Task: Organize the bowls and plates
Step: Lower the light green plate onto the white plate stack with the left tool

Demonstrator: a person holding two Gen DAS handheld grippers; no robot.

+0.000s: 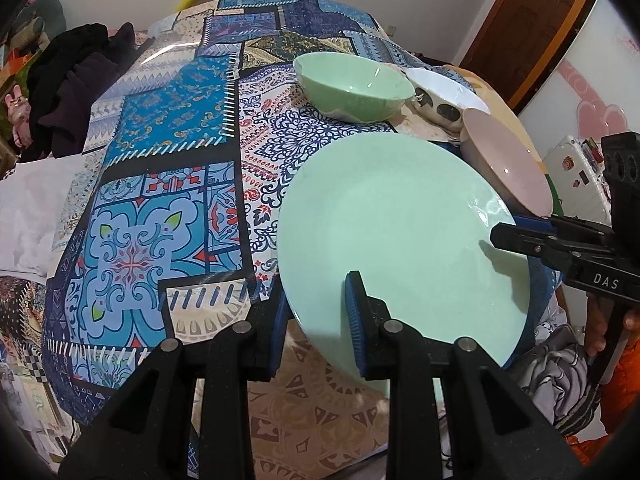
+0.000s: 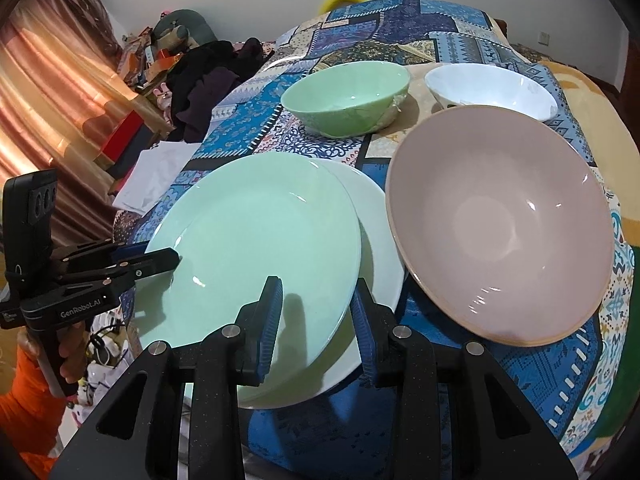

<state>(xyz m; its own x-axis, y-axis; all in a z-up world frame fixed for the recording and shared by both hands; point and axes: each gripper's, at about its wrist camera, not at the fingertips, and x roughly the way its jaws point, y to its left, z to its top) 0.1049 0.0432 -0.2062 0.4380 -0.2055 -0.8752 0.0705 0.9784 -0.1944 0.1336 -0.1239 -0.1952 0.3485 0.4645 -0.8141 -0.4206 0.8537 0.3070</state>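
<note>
Both grippers, left [image 1: 318,320] and right [image 2: 316,326], pinch the green plate's [image 2: 256,240] opposite rims; white plate [image 2: 380,232] directly beneath.

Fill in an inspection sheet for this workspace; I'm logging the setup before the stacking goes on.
Surface: patterned blue tablecloth, fully covering the table.
Job's things: green plate over a white plate; pink bowl beside them; green bowl and white bowl behind.
Clutter: dark clothes and white sheets past the table's edge.
Grippers: left gripper and right gripper each straddle the green plate's rim from opposite sides.
Cables: tangle below the left gripper.
Surroundings: curtain, wooden door.
</note>
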